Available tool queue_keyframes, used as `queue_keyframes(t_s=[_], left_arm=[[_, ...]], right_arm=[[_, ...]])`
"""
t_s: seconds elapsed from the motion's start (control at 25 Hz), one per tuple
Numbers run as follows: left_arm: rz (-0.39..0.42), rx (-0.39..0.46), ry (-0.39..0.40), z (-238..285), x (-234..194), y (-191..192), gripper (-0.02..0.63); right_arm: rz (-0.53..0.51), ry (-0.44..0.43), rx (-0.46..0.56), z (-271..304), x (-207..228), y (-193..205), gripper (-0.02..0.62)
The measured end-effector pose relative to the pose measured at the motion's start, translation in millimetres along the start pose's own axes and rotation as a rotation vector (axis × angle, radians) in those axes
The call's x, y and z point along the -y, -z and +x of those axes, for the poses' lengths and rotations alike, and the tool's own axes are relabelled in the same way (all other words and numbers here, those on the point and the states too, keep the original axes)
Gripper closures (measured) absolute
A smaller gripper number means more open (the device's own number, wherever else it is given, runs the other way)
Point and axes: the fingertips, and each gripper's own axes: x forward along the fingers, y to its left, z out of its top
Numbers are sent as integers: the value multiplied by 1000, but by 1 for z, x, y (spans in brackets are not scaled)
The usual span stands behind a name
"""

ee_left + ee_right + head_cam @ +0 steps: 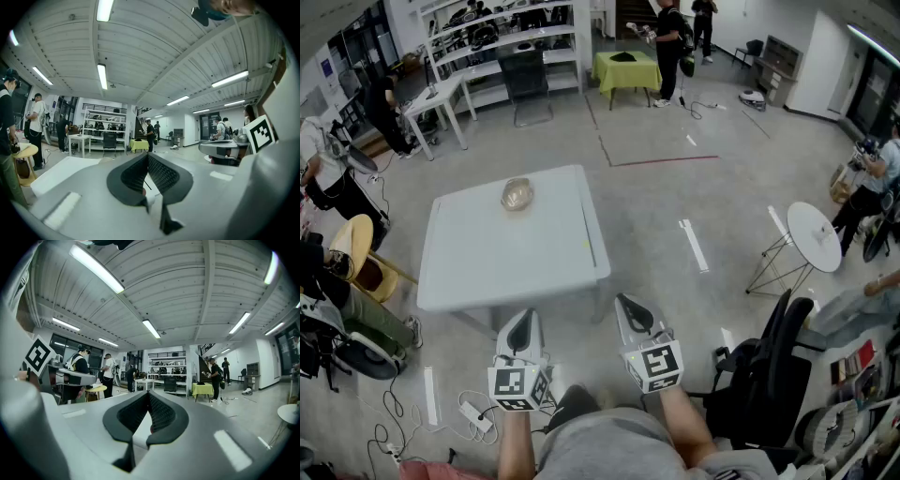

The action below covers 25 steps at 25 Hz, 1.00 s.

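Bowl (517, 195) sits on the tabletop (506, 258), well apart from left gripper (523, 323) and right gripper (630, 311), both pressed together, holding nothing.

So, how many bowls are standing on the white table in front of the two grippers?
1. The bowl stands near the far edge of the white table, about midway along it. Nothing on the tabletop could hide another.

**Around Your Workspace**

Far ahead of you, a green-draped table (625, 67) stands near white shelving (502, 42). On your right are a round white side table (814, 234) and a black office chair (769, 370). On your left are a yellow chair (349, 246) and a floor power strip (474, 414).
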Motion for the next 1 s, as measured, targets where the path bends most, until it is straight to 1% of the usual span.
queue_keyframes(t_s=[0.24, 0.44, 0.76, 1.0], left_arm=[[0, -1, 0, 8, -1, -2, 594], [-6, -8, 11, 28, -7, 3, 594], [-17, -21, 43, 96, -14, 6, 594], [-29, -36, 37, 152, -28, 5, 595]], right_arm=[[32, -6, 6, 5, 6, -1, 591], [37, 3, -3, 20, 17, 3, 591], [37, 20, -21, 68, 56, 8, 591], [27, 8, -40, 116, 86, 5, 591]])
